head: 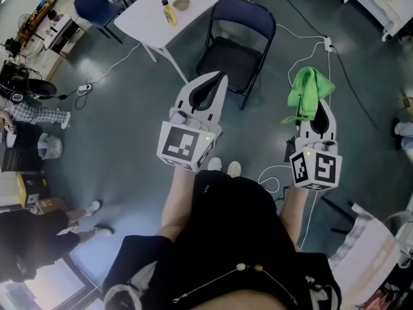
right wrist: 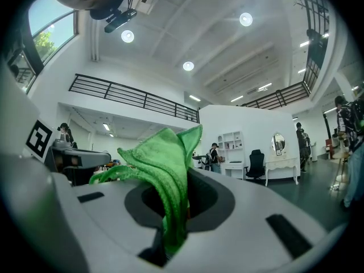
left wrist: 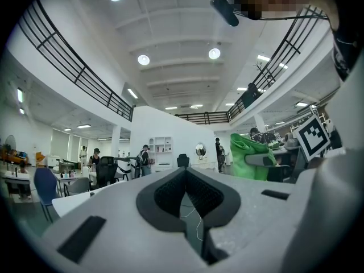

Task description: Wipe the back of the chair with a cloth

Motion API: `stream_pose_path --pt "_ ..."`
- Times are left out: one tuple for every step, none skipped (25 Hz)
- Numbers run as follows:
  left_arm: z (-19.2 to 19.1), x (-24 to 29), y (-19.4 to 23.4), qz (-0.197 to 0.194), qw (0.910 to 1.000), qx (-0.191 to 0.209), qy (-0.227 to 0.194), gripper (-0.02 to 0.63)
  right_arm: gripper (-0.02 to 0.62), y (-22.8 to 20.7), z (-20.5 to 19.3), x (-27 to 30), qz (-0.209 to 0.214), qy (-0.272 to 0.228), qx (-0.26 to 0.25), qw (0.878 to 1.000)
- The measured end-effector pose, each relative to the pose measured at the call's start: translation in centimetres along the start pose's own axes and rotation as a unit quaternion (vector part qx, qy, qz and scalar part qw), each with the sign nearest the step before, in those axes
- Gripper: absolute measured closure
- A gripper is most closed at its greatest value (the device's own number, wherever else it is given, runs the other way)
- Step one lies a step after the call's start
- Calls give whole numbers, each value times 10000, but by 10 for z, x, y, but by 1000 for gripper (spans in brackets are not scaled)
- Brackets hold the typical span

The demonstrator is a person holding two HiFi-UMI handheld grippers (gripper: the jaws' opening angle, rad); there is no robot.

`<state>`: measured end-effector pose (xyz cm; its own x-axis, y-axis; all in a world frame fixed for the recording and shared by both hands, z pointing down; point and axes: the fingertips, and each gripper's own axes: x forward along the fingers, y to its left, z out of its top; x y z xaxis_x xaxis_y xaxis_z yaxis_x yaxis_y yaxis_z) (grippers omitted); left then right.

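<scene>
Between the jaws of the right tool sits the cloth, clamped.

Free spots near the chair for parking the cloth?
Chair seat: bare. White table: free at its left end, up to the yellow bottle; bottle and bowl crowd the middle. Grey floor left of the chair: open. Green cloth is in the right tongs.

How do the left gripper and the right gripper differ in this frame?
The left gripper has its jaws together on nothing. The right gripper is clamped on a green cloth that flops over its tip. The left gripper points at the folding chair, and the right gripper points past the chair's side. Both are held short of the chair and do not touch it.
</scene>
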<state>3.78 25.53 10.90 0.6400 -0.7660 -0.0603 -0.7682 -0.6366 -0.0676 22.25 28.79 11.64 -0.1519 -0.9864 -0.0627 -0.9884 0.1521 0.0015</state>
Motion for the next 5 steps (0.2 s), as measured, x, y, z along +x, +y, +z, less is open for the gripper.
stream_pose_path --pt "0 0 0 0 10000 -2 -8 601 554 0 0 -1 -4 1 2 10000" --pt "0 -1 -1 1 10000 -6 -12 601 554 0 0 -2 -9 1 4 10000" --pt "0 -1 -1 1 10000 -10 -12 601 554 0 0 -2 -14 2 5 10000" --pt "1 -1 -2 0 10000 -14 -10 601 554 -1 1 -3 -20 2 7 10000" --pt "1 -1 -2 0 10000 -18 -9 601 554 -1 1 -4 -26 1 9 10000"
